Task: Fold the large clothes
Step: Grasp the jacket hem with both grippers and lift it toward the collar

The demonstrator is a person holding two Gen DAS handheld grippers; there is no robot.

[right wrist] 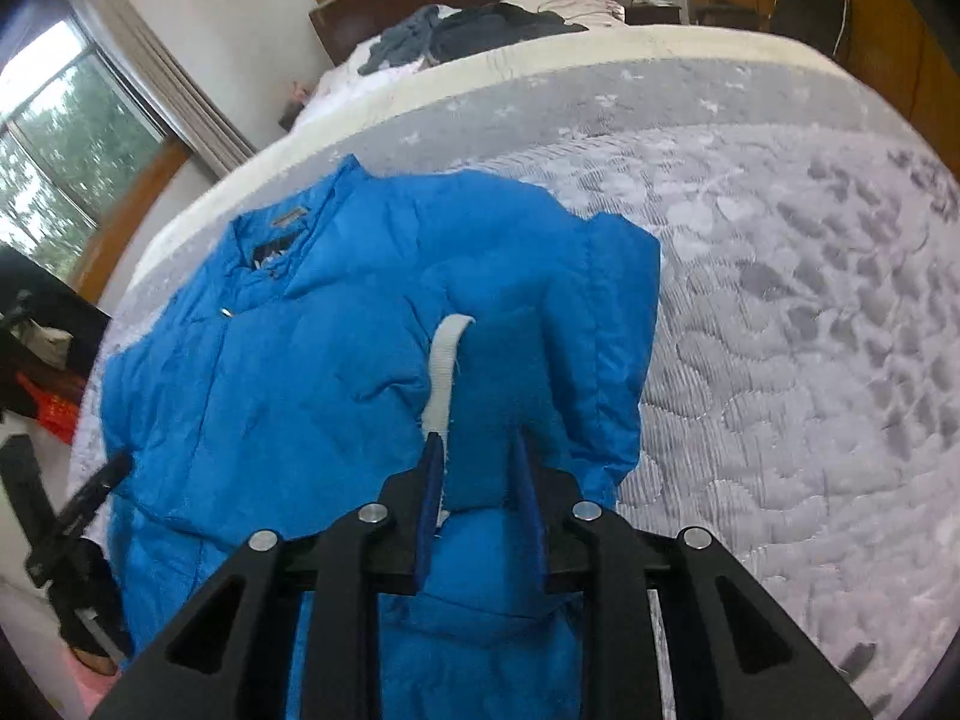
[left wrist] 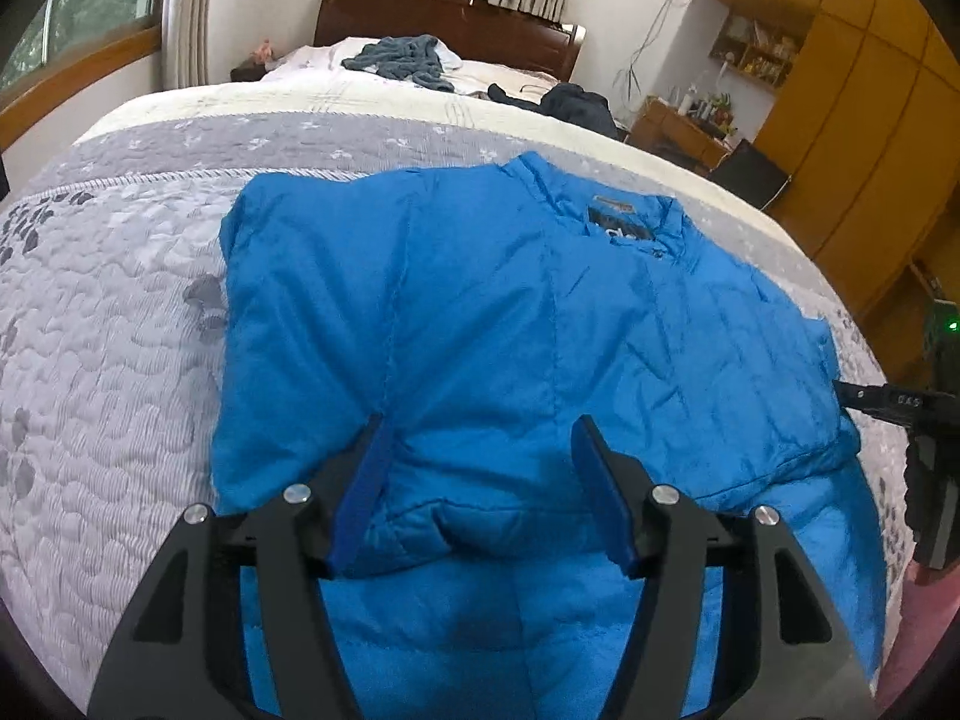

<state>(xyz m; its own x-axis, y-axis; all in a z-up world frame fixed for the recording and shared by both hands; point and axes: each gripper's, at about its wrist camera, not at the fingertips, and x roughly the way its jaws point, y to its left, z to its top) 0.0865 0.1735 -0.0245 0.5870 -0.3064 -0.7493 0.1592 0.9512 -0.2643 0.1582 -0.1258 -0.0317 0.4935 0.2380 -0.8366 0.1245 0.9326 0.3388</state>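
Left hand-held gripper (left wrist: 480, 450) gapes over jacket (left wrist: 480, 300); right one (right wrist: 477, 450) apparently pinches its cuff (bedspread (right wrist: 780, 330) open beside).

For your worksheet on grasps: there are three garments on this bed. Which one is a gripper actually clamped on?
The blue jacket nearest the cameras; the right gripper pinches its folded sleeve. The grey garment and dark garment lie untouched near the headboard.
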